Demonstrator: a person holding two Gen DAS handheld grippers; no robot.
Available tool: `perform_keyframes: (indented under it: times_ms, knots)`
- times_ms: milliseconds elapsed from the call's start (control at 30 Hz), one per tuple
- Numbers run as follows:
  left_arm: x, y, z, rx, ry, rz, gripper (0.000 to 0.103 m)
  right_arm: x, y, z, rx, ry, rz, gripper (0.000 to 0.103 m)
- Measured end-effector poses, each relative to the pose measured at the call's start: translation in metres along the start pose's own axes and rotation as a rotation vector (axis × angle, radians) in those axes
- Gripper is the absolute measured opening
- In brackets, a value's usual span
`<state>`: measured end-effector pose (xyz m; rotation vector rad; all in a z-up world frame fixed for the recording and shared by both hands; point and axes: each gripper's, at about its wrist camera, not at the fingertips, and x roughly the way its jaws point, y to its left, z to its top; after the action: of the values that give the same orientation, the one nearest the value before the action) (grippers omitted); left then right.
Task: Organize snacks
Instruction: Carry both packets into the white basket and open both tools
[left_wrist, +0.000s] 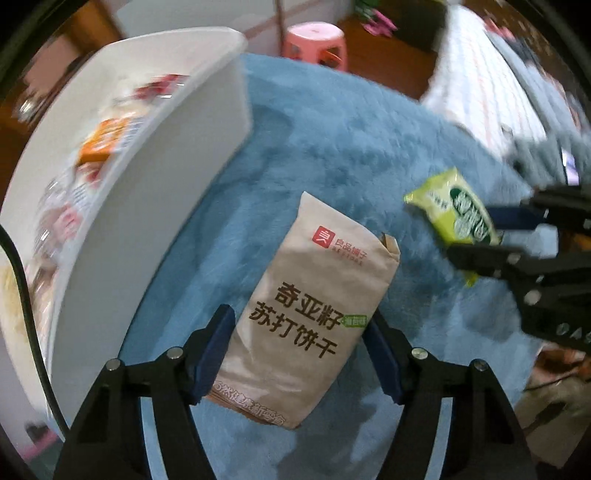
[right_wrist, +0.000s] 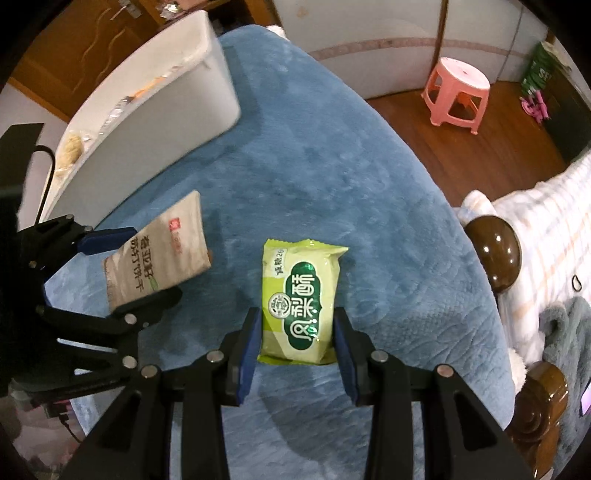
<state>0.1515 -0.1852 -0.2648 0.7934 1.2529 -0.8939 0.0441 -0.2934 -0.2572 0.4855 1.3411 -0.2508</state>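
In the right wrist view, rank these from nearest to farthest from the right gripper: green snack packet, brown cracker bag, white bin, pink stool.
1. green snack packet, between the right gripper fingers.
2. brown cracker bag, left, in the left gripper.
3. white bin, upper left.
4. pink stool, on the floor, upper right.

In the right wrist view, the cracker packet (right_wrist: 159, 254) lies left of the pastry packet (right_wrist: 299, 299) on the blanket (right_wrist: 332, 177); the bin (right_wrist: 155, 122) stands upper left, the stool (right_wrist: 458, 94) upper right.
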Motion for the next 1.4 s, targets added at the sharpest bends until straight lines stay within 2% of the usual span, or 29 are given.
perform_keyframes:
  times_ms: [167, 333, 467, 567, 767, 867, 967, 1133, 1400]
  knots:
    - [-0.064, 0.018, -0.019, -0.163, -0.099, -0.027, 0.068, -0.025, 0.019, 0.001, -0.046, -0.037, 0.041, 0.039]
    - [-0.138, 0.046, -0.030, -0.311, -0.245, 0.022, 0.068, -0.066, 0.048, 0.015, -0.132, -0.116, 0.107, 0.038]
    - [-0.201, 0.084, -0.027, -0.438, -0.375, 0.111, 0.068, -0.114, 0.084, 0.049, -0.245, -0.232, 0.157, 0.039]
    - [-0.241, 0.113, -0.022, -0.495, -0.452, 0.198, 0.069, -0.147, 0.107, 0.072, -0.316, -0.319, 0.185, 0.039]
    - [-0.294, 0.161, -0.019, -0.645, -0.516, 0.338, 0.069, -0.207, 0.149, 0.115, -0.403, -0.480, 0.244, 0.039]
    - [-0.305, 0.173, -0.017, -0.690, -0.521, 0.365, 0.069, -0.221, 0.163, 0.132, -0.437, -0.535, 0.250, 0.039]
    - [-0.305, 0.185, -0.016, -0.714, -0.515, 0.368, 0.069, -0.224, 0.172, 0.148, -0.452, -0.548, 0.242, 0.039]
    - [-0.284, 0.198, -0.008, -0.730, -0.496, 0.386, 0.069, -0.205, 0.179, 0.171, -0.463, -0.531, 0.226, 0.039]
    - [-0.235, 0.224, 0.016, -0.793, -0.439, 0.389, 0.069, -0.161, 0.186, 0.203, -0.444, -0.431, 0.192, 0.039]
